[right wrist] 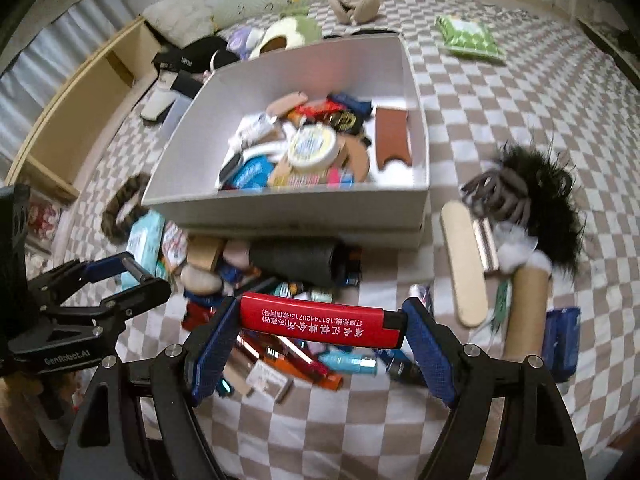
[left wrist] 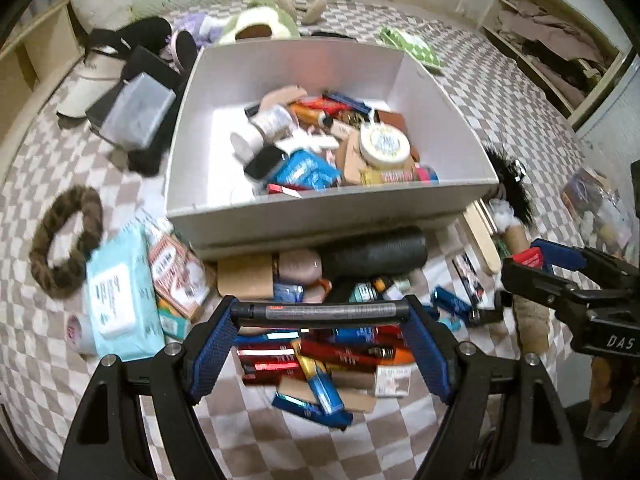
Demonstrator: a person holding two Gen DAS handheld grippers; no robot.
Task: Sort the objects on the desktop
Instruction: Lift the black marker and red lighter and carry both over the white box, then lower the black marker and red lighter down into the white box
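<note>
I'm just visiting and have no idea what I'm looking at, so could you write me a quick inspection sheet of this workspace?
Surface: checkered cloth, brown and white.
Job's things: white box partly filled with small items, a round tin on top; a pile of lighters and tubes lies loose in front of it.
Clutter: wet wipes pack, furry ring, hair claw clip, nail file, cardboard tube.
Grippers: left gripper holds a black pen crosswise; right gripper holds a red lighter.
Cables: nothing seen.
Surroundings: wooden shelving, plush toys at the far edge.
</note>
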